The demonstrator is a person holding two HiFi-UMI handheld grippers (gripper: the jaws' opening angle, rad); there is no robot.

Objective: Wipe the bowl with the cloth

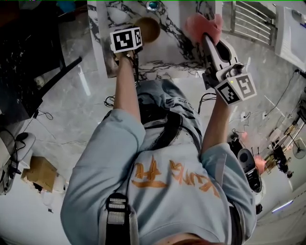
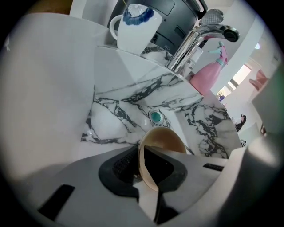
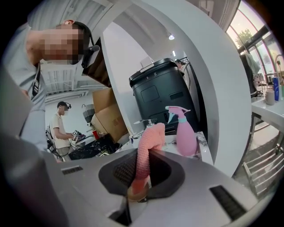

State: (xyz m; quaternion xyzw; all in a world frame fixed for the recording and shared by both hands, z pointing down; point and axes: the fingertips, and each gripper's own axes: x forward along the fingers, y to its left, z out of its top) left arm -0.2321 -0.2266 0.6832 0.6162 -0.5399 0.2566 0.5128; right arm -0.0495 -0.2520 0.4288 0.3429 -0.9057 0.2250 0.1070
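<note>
My left claw (image 2: pixel 143 170) is clamped on the rim of the tan bowl (image 2: pixel 162 139). The rim runs edge-on between the two dark pads, and the rest of the bowl stands out past them. The bowl sits tilted over the sunken basin of the marble bench (image 2: pixel 117 119), on my side of the green drain plug (image 2: pixel 155 116) and close to it. I cannot tell whether its underside touches the marble.

My right claw (image 3: pixel 141 177) is closed on the pink cloth (image 3: pixel 146 146). One end is pinched between the pads, and the rest rises out of the claw and flops over at the top. In the head view the cloth (image 1: pixel 203 26) hangs to the right of the drain plug (image 1: pixel 153 5), farther from it than the bowl (image 1: pixel 148 28), and it does not touch the bowl.

Beyond the drain plug, the chrome tap (image 2: pixel 195 40) arches over the basin. A white mug (image 2: pixel 133 26) with a blue rim stands behind the plug and to the left. A pink spray bottle (image 2: pixel 208 73) stands behind it and to the right, past the tap.
</note>
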